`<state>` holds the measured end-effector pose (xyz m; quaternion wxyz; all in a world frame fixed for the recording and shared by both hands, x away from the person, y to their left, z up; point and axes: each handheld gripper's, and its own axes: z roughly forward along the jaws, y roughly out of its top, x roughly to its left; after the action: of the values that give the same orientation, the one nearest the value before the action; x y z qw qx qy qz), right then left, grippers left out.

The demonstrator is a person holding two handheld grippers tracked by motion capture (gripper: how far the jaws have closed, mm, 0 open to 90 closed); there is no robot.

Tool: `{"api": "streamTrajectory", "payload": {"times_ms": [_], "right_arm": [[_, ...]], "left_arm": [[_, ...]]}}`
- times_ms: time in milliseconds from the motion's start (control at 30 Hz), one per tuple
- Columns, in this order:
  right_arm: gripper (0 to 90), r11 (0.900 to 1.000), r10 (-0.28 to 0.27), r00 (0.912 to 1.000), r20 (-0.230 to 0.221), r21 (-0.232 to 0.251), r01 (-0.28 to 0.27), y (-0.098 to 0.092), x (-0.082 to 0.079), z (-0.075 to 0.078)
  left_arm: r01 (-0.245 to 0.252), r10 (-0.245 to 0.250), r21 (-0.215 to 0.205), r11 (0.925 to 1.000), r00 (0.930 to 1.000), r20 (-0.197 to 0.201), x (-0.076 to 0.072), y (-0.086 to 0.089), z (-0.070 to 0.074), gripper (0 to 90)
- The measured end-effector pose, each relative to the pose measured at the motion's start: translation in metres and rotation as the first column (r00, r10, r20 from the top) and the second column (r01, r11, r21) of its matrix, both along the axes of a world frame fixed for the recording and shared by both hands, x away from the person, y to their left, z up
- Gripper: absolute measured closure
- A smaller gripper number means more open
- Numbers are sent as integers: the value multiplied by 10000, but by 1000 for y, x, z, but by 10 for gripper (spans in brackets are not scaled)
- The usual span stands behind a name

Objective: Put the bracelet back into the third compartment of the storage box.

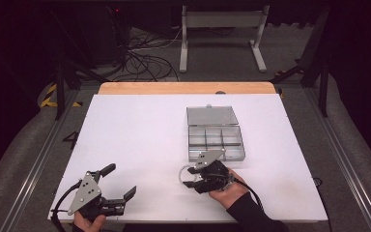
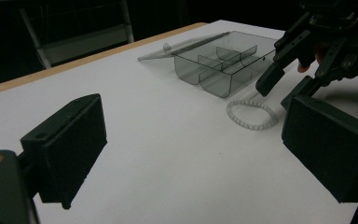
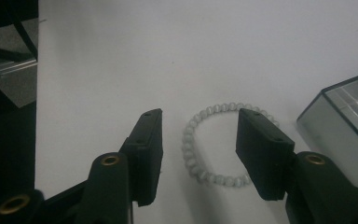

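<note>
The left gripper is held well to the left of the clear box, near the table's front edge, its jaws spread wide with nothing between them. Next, the bead bracelet is seen lying flat on the table just in front of the box's near-left corner. The right gripper is lowered over it, jaws apart, one jaw outside the ring and one over it. The box lid is laid open behind the compartments.
</note>
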<state>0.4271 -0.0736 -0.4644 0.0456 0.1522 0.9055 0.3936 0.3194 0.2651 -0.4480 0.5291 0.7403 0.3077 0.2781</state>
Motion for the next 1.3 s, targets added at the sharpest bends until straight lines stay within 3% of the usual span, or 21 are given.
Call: {"api": "streamTrajectory", "payload": {"times_ms": [567,900,1100,1300], "right_arm": [[656,9970,416,9990,-185,-651,-427,19,-2,-14],[782,9904,612,9975,353,-1266,-563,25,-4,-17],[850,9906,636,9976,270,-1231,-599,25,-3,-18],[857,9910,577,9981,239,-1224,-543,25,-3,-18]], "left_arm": [[11,-11,-11,10000,10000,-5,0,0,0,70],[46,-46,-51,10000,10000,-71,0,-1,0,70],[51,-52,-66,10000,9999,-91,-1,-2,0,70],[53,-53,-14,10000,10000,-58,-1,-1,0,70]]}}
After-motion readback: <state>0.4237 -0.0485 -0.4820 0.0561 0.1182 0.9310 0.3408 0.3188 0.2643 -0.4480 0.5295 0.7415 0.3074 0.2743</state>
